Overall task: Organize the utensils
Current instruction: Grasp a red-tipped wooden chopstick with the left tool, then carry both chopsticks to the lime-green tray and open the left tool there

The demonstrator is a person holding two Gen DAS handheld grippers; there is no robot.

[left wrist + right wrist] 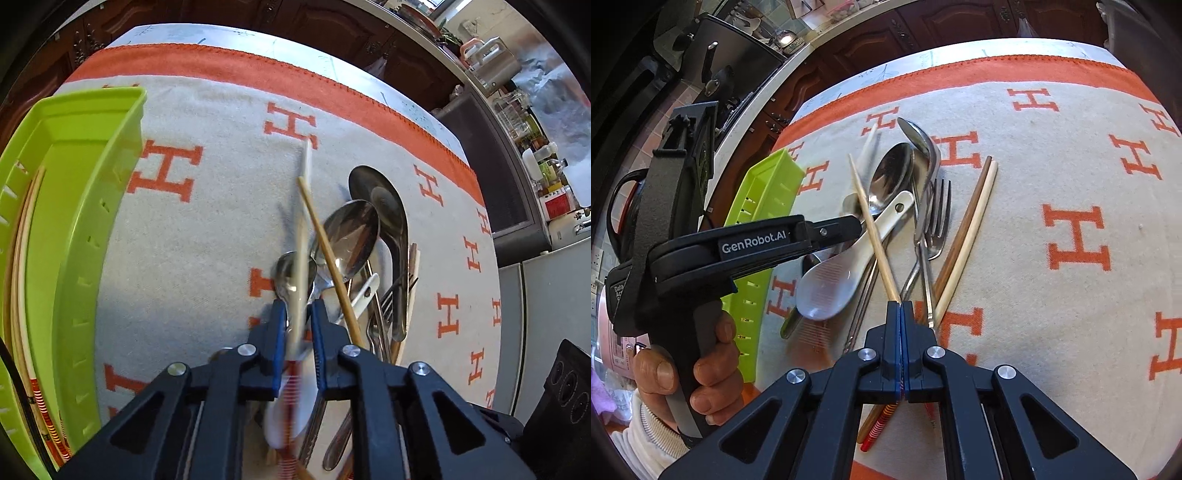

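My left gripper (298, 306) hangs over a pile of utensils (369, 258) on the blanket. Its blue pads stand slightly apart, and a pale chopstick (301, 236), blurred, with a red-striped end, runs between them without being pinched. In the right wrist view the left gripper (849, 225) reaches in from the left above a white ceramic spoon (834, 280). My right gripper (900, 304) is shut on a tan bamboo chopstick (871, 229) that slants up to the left across the pile. Metal spoons (894, 173), a fork (938, 214) and a brown and pale chopstick pair (971, 218) lie there.
A lime green slotted tray (92, 184) stands left of the pile with chopsticks (22, 295) inside; the same tray (764, 192) appears in the right wrist view. The grey blanket with orange H letters (1075, 236) covers the table. A hand (713, 354) holds the left gripper's handle. Dark cabinets lie beyond the far edge.
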